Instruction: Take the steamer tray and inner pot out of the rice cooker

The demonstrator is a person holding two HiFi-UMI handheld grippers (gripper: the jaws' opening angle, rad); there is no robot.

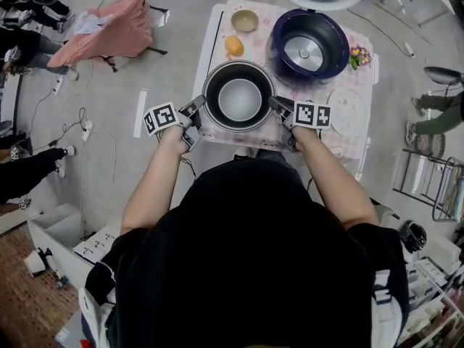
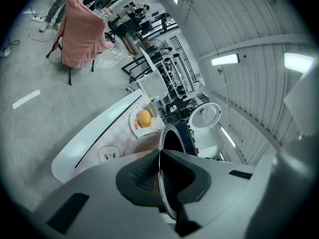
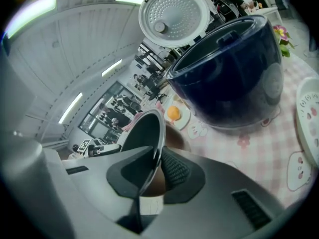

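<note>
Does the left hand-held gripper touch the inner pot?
Touching. The left gripper view shows the left hand-held gripper clamped on the rim of the inner pot, a pad each side.

No word, brand or number can be read in any view. The only signs are black-and-white square markers. They sit on the faces of the cube [image 1: 161, 117] on the left tool [image 1: 199, 105], left of the inner pot [image 1: 239, 96], and of the cube [image 1: 312, 114] on the right tool [image 1: 278, 106], right of that pot. They carry block patterns, not letters or digits.
</note>
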